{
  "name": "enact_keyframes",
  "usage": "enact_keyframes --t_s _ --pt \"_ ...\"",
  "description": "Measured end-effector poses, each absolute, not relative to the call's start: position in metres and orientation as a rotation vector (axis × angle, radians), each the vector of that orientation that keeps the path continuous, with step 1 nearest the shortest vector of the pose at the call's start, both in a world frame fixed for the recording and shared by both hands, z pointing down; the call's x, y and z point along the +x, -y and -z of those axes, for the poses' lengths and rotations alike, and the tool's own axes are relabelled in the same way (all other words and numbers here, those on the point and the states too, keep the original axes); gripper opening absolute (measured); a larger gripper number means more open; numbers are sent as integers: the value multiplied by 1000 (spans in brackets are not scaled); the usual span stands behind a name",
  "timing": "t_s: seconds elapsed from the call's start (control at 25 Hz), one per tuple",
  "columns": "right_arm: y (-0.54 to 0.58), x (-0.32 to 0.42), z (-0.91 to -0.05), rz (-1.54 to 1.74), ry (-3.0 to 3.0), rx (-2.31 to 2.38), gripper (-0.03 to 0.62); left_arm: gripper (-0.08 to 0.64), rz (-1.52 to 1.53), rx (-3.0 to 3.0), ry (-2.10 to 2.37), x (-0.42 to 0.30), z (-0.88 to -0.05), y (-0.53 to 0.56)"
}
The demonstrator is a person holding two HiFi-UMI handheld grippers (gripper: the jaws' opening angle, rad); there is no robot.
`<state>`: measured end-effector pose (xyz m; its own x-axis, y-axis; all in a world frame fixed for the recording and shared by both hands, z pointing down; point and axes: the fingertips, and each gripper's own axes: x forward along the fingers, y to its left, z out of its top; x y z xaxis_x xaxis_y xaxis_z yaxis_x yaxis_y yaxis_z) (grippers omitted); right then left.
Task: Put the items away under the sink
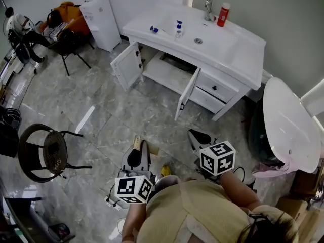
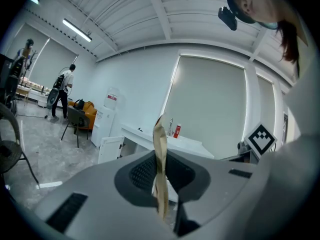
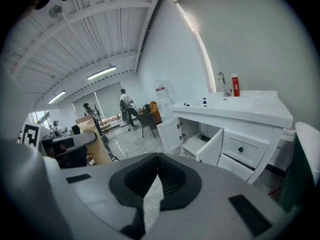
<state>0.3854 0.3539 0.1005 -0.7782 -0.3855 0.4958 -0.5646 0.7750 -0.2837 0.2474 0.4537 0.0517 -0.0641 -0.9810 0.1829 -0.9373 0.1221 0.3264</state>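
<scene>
The white sink vanity (image 1: 238, 49) stands ahead with both cabinet doors (image 1: 127, 65) swung open onto a bare shelf (image 1: 169, 75). On its top are a red bottle (image 1: 223, 14), a small white bottle (image 1: 178, 29) and a little blue thing (image 1: 154, 29). My left gripper (image 1: 139, 153) is low in front of the person, shut on the thin edge of a tan paper bag (image 2: 159, 134). My right gripper (image 1: 199, 137) is beside it; its pads meet at the tips (image 3: 157, 159) with nothing between them. Both point toward the vanity (image 3: 235, 111) from some way off.
A white toilet (image 1: 291, 125) stands at the right beside the vanity. A round black chair (image 1: 45, 153) is at the left. A white cabinet (image 1: 101, 22), a folding chair (image 1: 68, 44) and an orange seat (image 1: 68, 11) are at the far left. People stand far off (image 2: 62, 91).
</scene>
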Motion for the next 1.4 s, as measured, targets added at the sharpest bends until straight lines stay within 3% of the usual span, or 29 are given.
enact_keyframes --t_s 0.8,1.4 --pt "-320 301 -123 -593 2497 687 26 63 128 1819 2046 161 -72 -424" --pt "-221 239 -128 -570 2526 563 26 63 88 1767 2113 111 -71 -330"
